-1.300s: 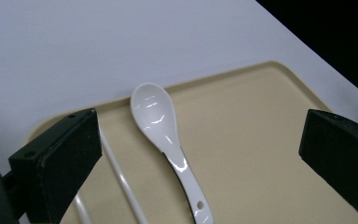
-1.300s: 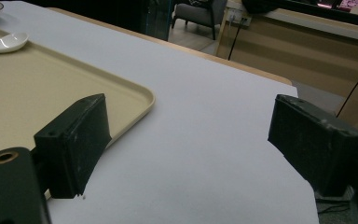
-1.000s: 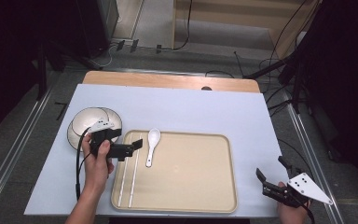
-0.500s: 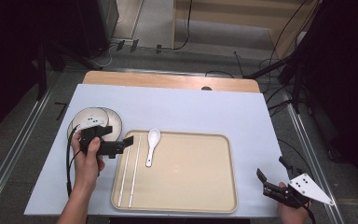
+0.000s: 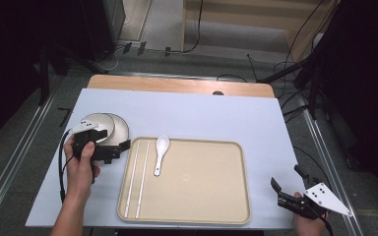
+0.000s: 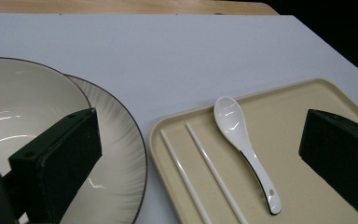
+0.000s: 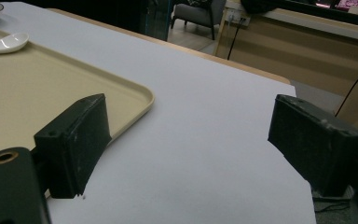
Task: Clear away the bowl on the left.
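Bowls, two of them stacked and overlapping, sit on the left part of the bench (image 5: 202, 113), and the left gripper (image 5: 119, 151) hangs over their near right edge with its jaws wide apart and nothing between them. In the high view the person's left hand (image 5: 81, 164) and the gripper body cover the near part of the bowls, so their full outline is hidden there. The left gripper view brings them close: the upper bowl (image 6: 23, 116) is cut off by the picture's left edge, the ribbed lower bowl (image 6: 121, 158) peeks out to its right, and one black jaw stands in front of both.

Just right of the bowls lies the beige tray (image 5: 211, 196), holding two white chopsticks (image 5: 135, 179) side by side along its left edge and a white soup spoon (image 5: 160, 152) beside them. The left gripper view shows a dark underside along the spoon's handle, too small to make out from above.

The right gripper (image 5: 288, 186), its jaws also spread wide and empty, is at the near right corner of the bench, well apart from the bowls. The right hand is mostly cut off by the bottom edge. The right gripper view takes in the tray's rounded corner (image 7: 140, 100) and room furniture beyond the bench.
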